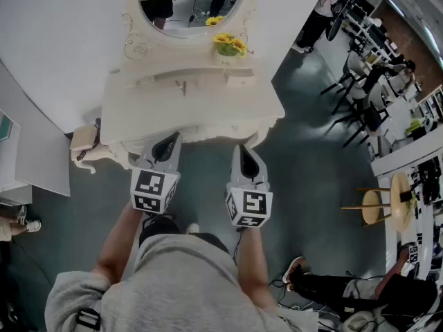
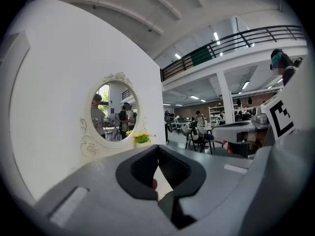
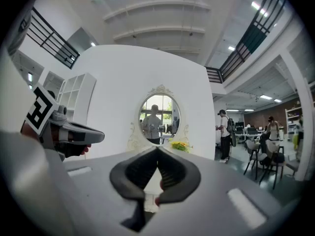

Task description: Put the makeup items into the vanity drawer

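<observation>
Both grippers are held side by side at the front edge of the white vanity (image 1: 197, 111), pointing across its top; whether they touch it cannot be told. The left gripper (image 1: 167, 144) has its jaws closed tip to tip with nothing between them, and the right gripper (image 1: 243, 152) is likewise closed and empty. A small drawer front (image 1: 183, 83) with a handle sits closed in the vanity's raised back ledge, well beyond both tips, under the oval mirror (image 1: 190, 2), with yellow flowers (image 1: 230, 44) at the vanity's back right
</observation>
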